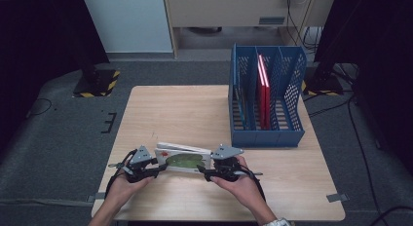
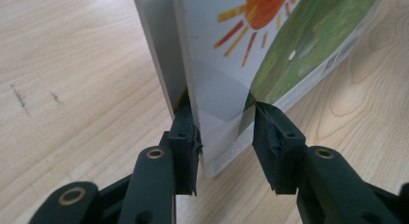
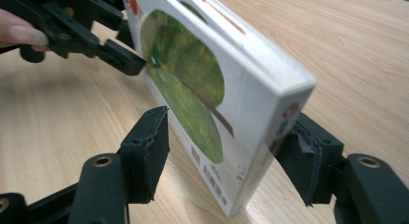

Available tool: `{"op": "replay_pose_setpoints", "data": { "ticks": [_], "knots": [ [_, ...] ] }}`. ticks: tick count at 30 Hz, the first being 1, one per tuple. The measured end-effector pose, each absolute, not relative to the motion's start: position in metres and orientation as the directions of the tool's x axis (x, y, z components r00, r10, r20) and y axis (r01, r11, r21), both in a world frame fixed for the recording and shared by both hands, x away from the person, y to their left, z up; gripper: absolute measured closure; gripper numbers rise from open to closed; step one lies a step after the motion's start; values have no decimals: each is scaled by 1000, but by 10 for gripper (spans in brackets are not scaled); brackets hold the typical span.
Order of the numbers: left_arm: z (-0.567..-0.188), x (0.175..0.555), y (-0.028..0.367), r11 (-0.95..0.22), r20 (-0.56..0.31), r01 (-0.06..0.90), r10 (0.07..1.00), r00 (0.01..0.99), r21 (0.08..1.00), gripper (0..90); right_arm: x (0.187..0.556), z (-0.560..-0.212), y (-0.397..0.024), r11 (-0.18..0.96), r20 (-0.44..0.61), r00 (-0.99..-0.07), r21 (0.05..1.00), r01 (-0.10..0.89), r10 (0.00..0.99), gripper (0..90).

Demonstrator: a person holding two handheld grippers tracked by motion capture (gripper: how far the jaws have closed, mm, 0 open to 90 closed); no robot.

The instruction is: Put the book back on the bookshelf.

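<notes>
The left gripper point(image 2: 224, 130) clamps one end of the book point(image 1: 184, 158); the right gripper point(image 3: 226, 154) straddles the other end, its left pad point(image 3: 147, 151) clear of the cover.

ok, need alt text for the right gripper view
A white picture book with a green oval on its cover stands on edge on a pale wooden table, one end between the right gripper's two black jaws, the left jaw apart from the cover. At the book's far end, the left gripper holds it, a fingertip beside it.
</notes>
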State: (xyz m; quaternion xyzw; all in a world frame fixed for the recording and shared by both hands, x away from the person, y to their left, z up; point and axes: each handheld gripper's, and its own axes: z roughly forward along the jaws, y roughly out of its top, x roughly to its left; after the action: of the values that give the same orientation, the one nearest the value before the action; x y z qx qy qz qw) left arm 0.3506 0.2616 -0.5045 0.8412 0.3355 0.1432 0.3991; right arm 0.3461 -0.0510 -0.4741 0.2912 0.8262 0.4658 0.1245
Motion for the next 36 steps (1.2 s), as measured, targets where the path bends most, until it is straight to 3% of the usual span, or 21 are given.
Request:
{"op": "replay_pose_setpoints", "data": {
  "ticks": [8, 25, 36],
  "knots": [
    [-508, 355, 260, -441, -28, 468, 704, 710, 766, 584, 348, -464, -39, 435, 46, -835, 837, 332, 549, 366],
    [-508, 359, 265, -391, -55, 498, 742, 668, 774, 418, 364, -455, -18, 503, 21, -868, 808, 307, 496, 419],
    [-507, 358, 266, -379, -63, 495, 742, 667, 782, 398, 372, -452, -10, 512, 21, -876, 804, 301, 482, 450]
  ]
}}
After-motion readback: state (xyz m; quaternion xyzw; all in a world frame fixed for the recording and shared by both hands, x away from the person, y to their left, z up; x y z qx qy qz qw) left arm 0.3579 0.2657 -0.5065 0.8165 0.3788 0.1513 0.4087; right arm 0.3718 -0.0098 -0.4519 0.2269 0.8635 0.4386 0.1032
